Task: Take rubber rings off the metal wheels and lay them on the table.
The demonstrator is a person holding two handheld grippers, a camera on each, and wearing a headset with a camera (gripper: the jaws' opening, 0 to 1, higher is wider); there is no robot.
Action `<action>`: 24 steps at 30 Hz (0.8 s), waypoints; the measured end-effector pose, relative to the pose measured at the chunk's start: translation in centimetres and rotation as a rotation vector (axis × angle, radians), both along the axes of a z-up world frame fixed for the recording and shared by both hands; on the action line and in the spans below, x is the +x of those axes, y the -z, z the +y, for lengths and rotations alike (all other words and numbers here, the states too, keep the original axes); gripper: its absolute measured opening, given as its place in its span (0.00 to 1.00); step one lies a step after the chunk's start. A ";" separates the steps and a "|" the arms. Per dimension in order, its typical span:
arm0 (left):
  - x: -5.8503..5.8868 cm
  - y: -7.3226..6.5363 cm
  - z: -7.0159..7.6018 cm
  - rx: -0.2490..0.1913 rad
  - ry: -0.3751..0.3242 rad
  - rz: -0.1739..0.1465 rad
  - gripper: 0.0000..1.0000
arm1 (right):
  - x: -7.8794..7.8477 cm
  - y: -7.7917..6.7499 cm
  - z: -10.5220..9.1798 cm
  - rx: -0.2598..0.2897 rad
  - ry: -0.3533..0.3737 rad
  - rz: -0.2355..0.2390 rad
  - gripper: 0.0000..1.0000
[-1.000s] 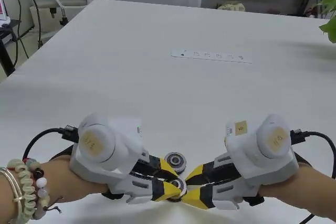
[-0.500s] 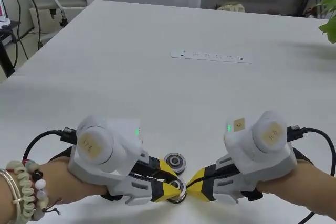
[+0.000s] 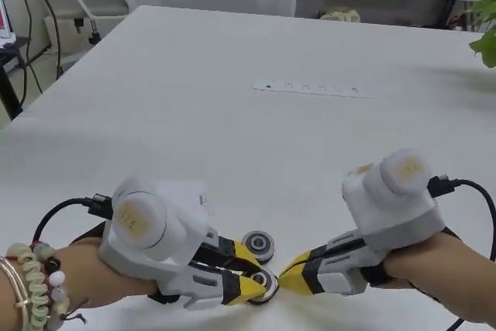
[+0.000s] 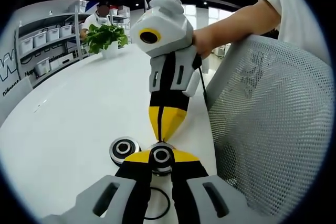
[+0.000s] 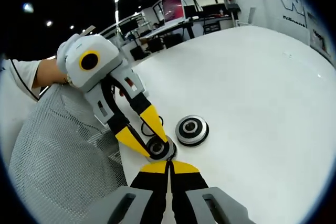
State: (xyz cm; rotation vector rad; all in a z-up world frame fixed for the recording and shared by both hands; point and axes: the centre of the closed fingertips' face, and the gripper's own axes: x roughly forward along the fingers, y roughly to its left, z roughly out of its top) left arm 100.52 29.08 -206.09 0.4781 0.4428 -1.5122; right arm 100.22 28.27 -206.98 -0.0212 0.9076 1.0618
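wheel (image 3: 263,279) at near table (image 3: 232,137) edge, clamped in left gripper (image 3: 252,275); right gripper (image 5: 169,163) jaws pressed together at its ring (image 5: 150,154), pinch unconfirmed. risk: tips slip off ring, or pull drags wheel from clamp.

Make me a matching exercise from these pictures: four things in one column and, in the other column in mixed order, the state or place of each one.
Things
1. left gripper
2. right gripper
3. loose wheel
4. power strip

States or places
A. lies far out on the table, beyond both grippers
B. jaws pressed together, tips against the held wheel
C. jaws closed around the held wheel
D. rests on the table just beside the held wheel, free of both grippers

Pairs: 1-C, 2-B, 3-D, 4-A
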 end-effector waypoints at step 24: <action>-0.2 0.0 0.1 -0.007 0.016 -0.008 0.08 | -0.2 -0.6 0.7 0.061 0.043 0.066 0.00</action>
